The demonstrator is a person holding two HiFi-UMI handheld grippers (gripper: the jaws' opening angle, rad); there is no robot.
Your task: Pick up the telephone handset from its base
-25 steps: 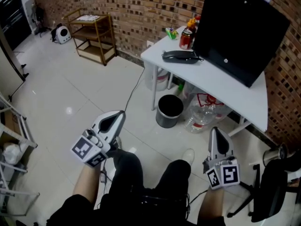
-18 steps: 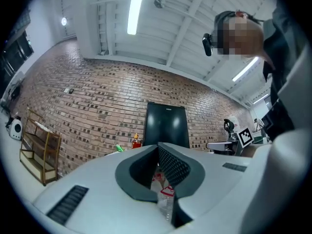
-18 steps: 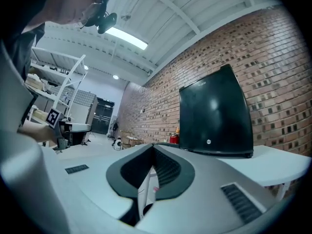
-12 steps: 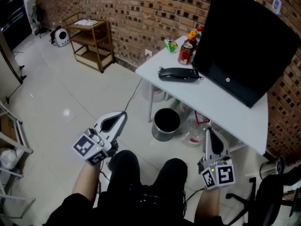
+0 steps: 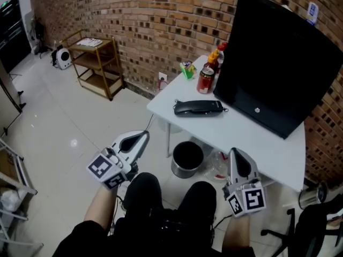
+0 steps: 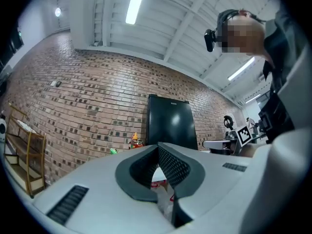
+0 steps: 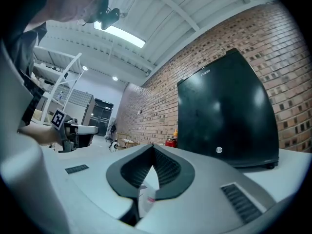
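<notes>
A black telephone [image 5: 198, 107], its handset lying on the base, sits near the left end of a white table [image 5: 252, 138] in the head view. My left gripper [image 5: 143, 137] is shut and empty, held low, short of the table's left corner. To the right, my right gripper [image 5: 234, 154] is also shut and empty, just before the table's near edge. Both are well apart from the phone. In the left gripper view the shut left gripper [image 6: 157, 147] hides the phone. The right gripper [image 7: 152, 147] in its own view points slightly upward at the monitor.
A large black monitor [image 5: 278, 63] stands behind the phone, with a can and bottles [image 5: 208, 74] to its left. A black waste bin [image 5: 186, 158] stands under the table. A wooden shelf [image 5: 96, 63] is by the brick wall, and an office chair [image 5: 313, 224] at lower right.
The person has walked toward the table. Both grippers came closer to it, and the phone now lies nearer in the head view. Both jaws stayed shut.
</notes>
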